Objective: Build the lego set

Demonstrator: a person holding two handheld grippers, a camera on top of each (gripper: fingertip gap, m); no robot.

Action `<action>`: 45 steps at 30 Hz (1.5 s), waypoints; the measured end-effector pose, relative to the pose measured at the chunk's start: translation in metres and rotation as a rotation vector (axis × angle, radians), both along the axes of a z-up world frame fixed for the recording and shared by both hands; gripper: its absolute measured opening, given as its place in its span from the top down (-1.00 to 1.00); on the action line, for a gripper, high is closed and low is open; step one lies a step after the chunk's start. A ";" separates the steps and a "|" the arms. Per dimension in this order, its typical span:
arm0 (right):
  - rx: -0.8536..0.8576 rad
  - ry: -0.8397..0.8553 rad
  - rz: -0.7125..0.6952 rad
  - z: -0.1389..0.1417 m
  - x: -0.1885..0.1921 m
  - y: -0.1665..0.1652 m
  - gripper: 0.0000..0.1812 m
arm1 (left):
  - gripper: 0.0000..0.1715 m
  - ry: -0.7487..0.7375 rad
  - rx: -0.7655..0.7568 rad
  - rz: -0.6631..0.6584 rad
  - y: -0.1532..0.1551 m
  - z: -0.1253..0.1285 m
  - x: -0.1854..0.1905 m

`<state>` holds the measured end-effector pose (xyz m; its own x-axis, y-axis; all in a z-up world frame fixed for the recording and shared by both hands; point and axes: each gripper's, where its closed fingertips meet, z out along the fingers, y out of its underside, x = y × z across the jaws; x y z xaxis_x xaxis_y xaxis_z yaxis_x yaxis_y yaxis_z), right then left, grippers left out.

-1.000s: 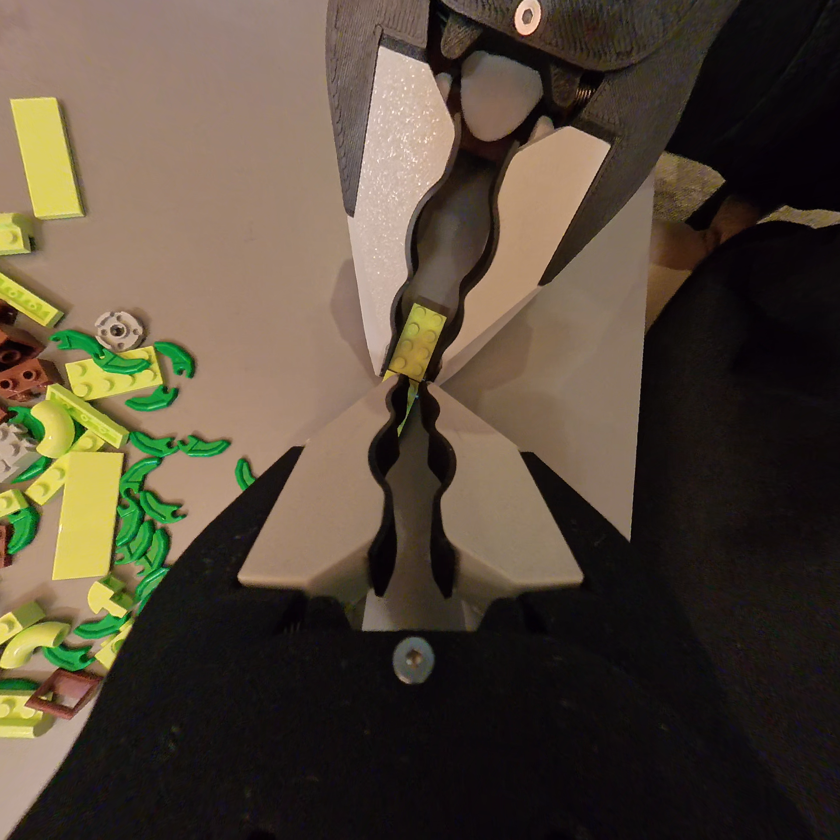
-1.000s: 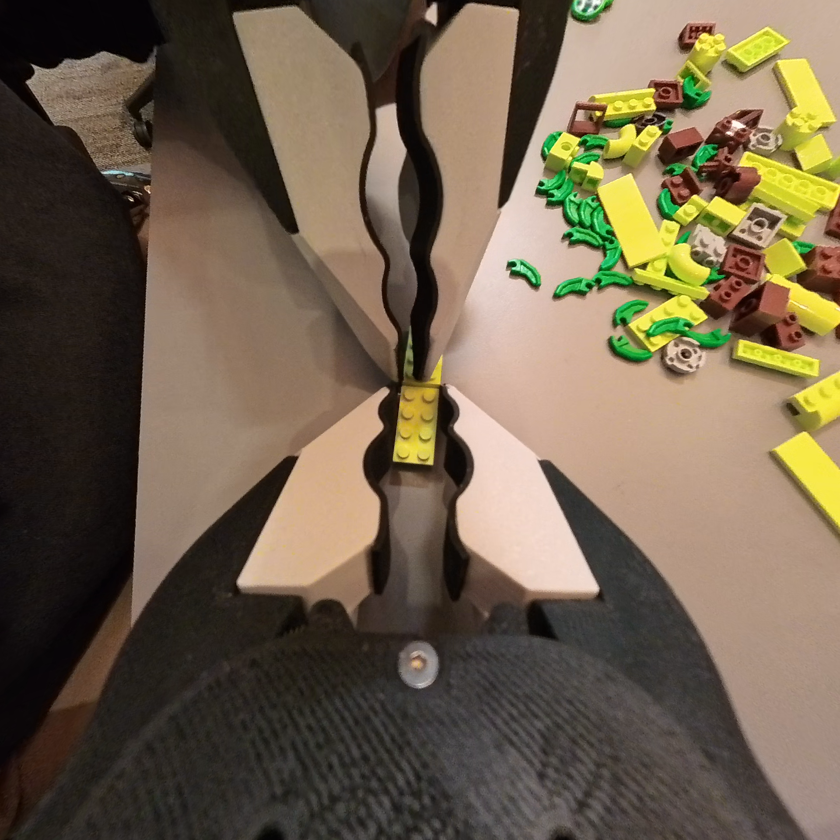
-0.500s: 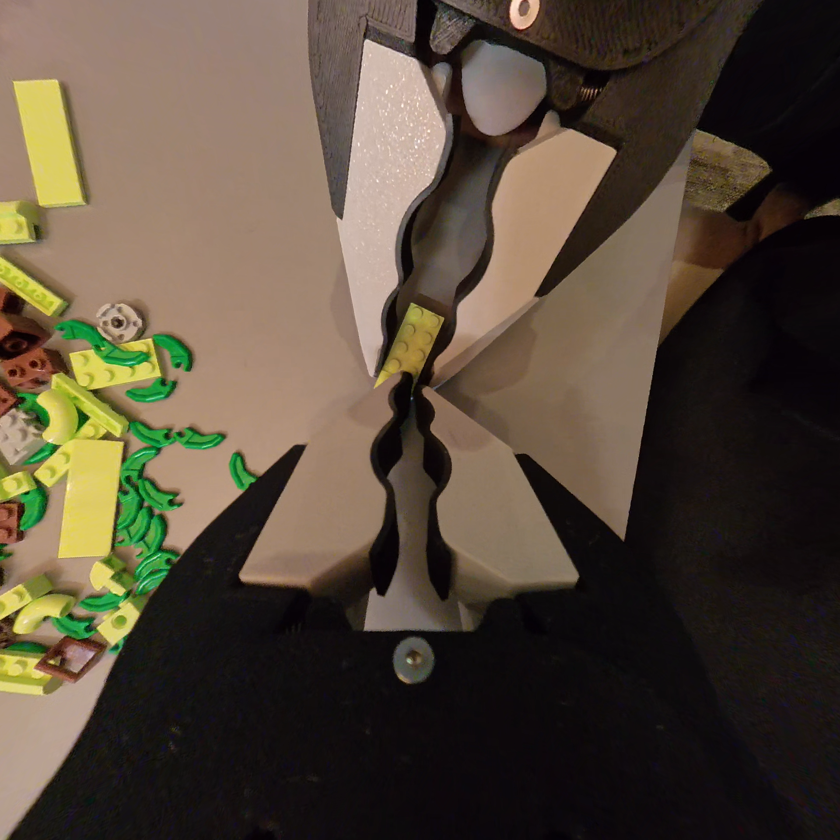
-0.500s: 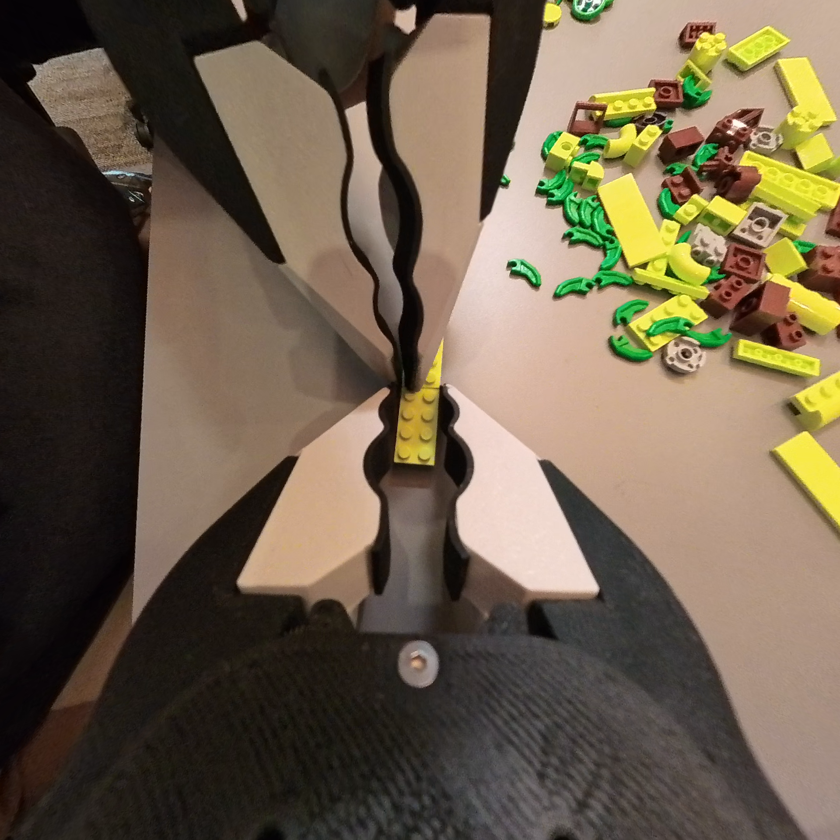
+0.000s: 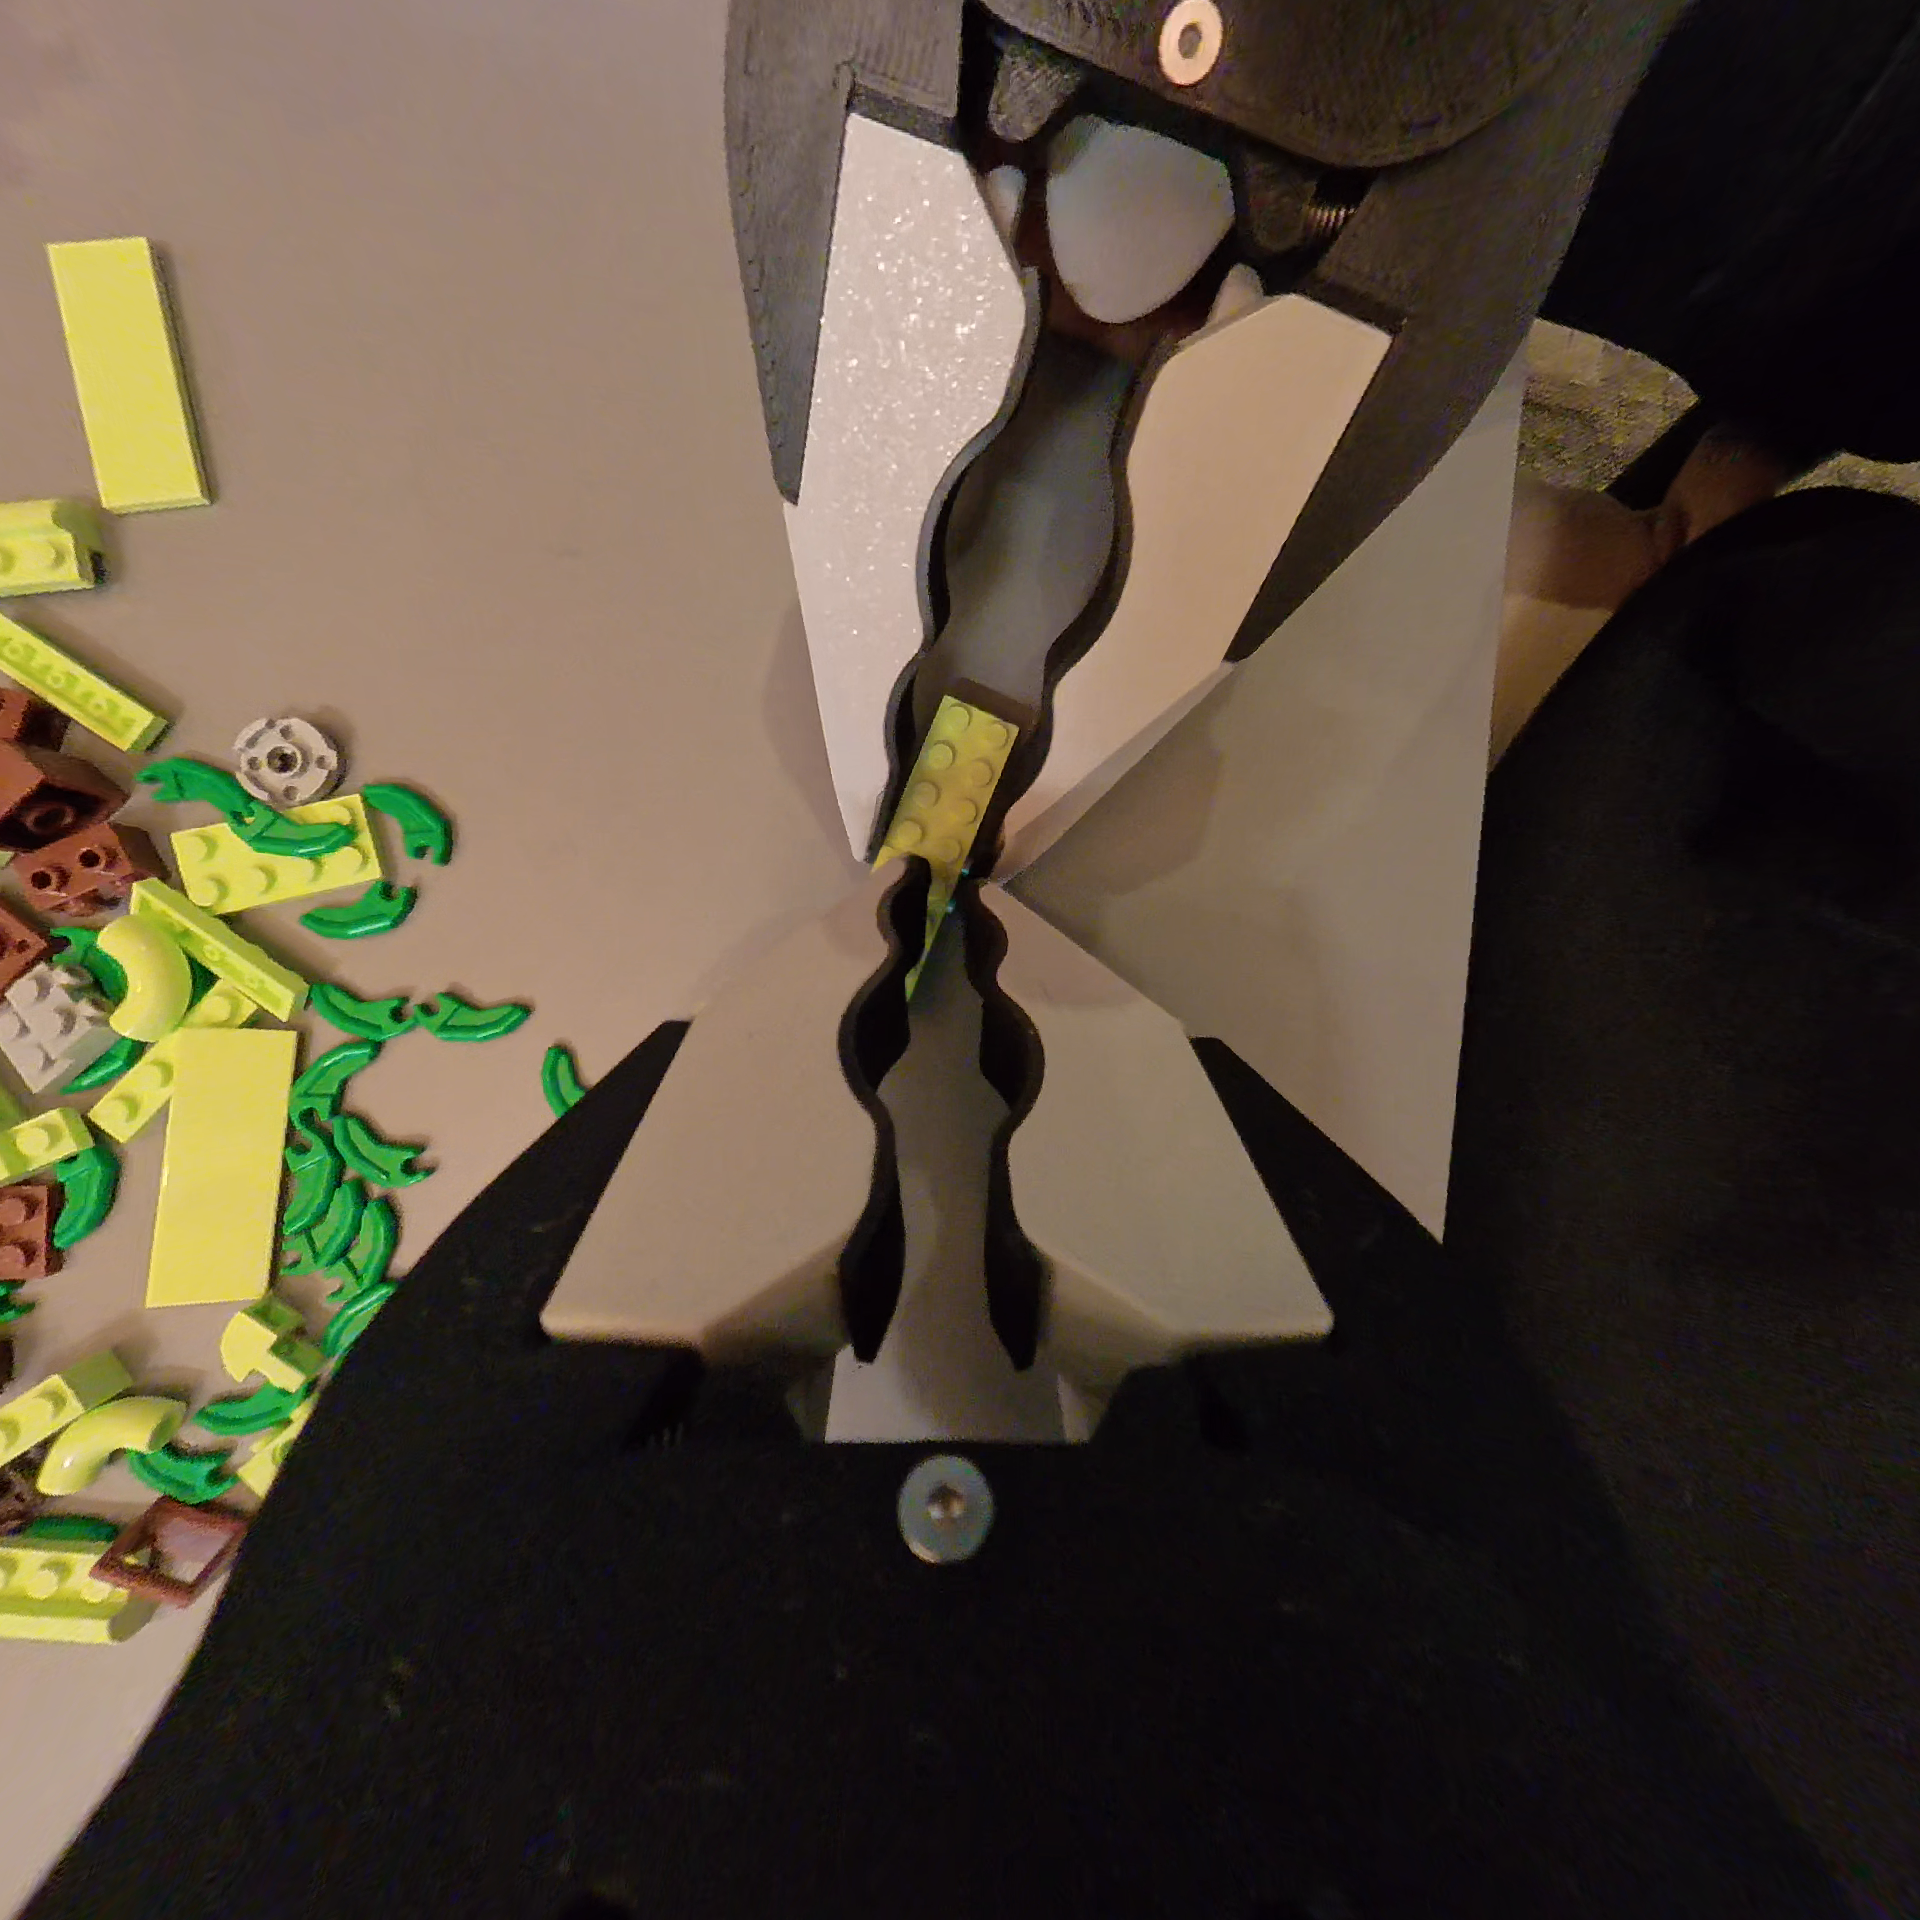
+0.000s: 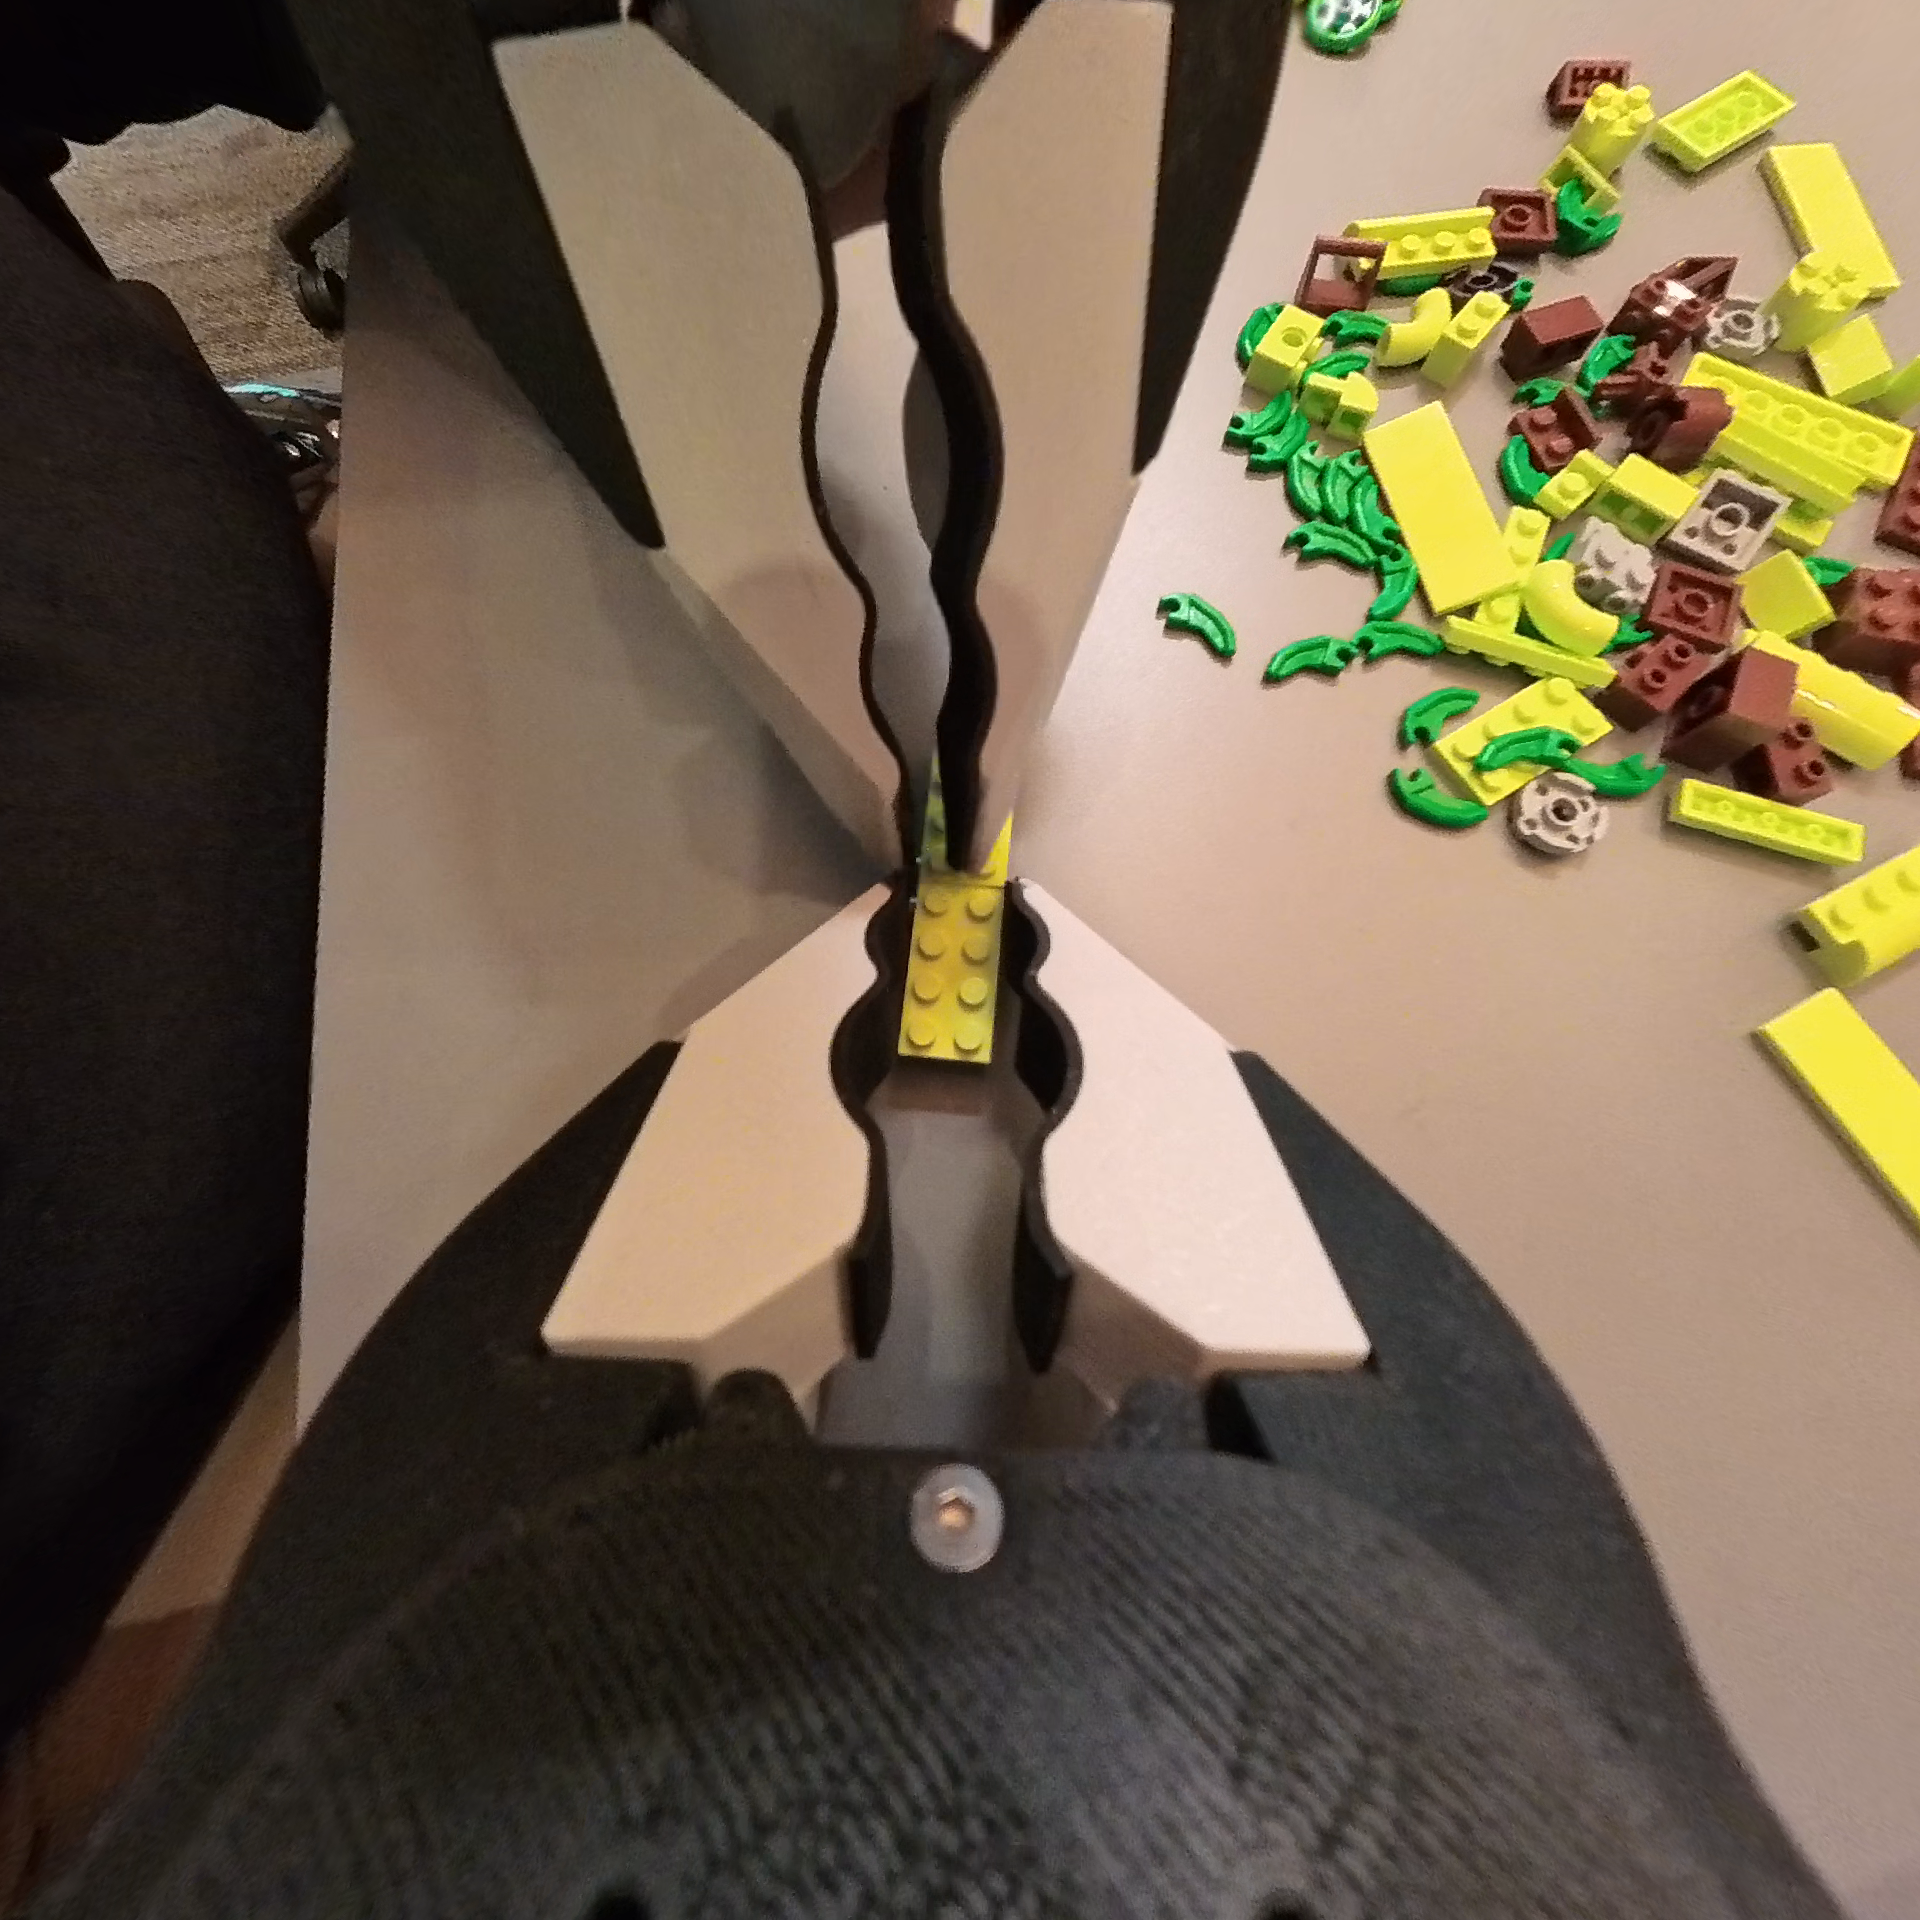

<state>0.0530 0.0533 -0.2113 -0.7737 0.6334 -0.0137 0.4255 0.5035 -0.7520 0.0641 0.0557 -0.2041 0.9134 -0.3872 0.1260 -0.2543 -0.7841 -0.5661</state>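
Observation:
My right gripper [image 6: 958, 894] is shut on a lime studded plate [image 6: 954, 977], studs facing the camera. The plate also shows in the left wrist view [image 5: 961, 790], between the right gripper's fingers [image 5: 914, 416]. My left gripper [image 5: 935, 896] meets it tip to tip and is shut on a thin lime piece [image 5: 928, 951], seen edge-on and mostly hidden by the pads. In the right wrist view the left gripper [image 6: 948, 836] comes in from above, and a sliver of its lime piece [image 6: 1000, 842] shows beside its tip. The two pieces touch at the tips.
A pile of loose lime, green, brown and grey pieces lies on the grey table [image 5: 468, 416], at the left in the left wrist view [image 5: 208, 1039] and at the right in the right wrist view [image 6: 1610, 520]. A person's dark clothing [image 5: 1714, 1039] is beyond the table edge. My two grippers' fingertips are within a few centimetres of each other.
The grippers stay tip to tip. In the right wrist view the left gripper leaned left half a second ago and now stands straighter. The held plate sits at a slightly different tilt.

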 end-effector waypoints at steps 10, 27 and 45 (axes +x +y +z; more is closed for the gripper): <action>-0.006 -0.007 -0.001 0.000 0.000 0.000 0.82 | 0.97 0.036 -0.007 0.013 0.000 -0.002 0.001; -0.024 -0.008 -0.005 0.002 0.000 0.001 0.69 | 0.85 0.031 0.004 0.005 -0.002 -0.002 -0.006; -0.110 0.013 -0.008 0.015 -0.001 0.002 0.89 | 0.89 0.062 0.038 -0.002 -0.001 0.005 -0.008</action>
<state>0.0525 0.0553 -0.1968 -0.7692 0.6348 -0.0733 0.4191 0.4146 -0.8078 0.0559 0.0549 -0.1996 0.9184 -0.3920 0.0540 -0.2913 -0.7622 -0.5781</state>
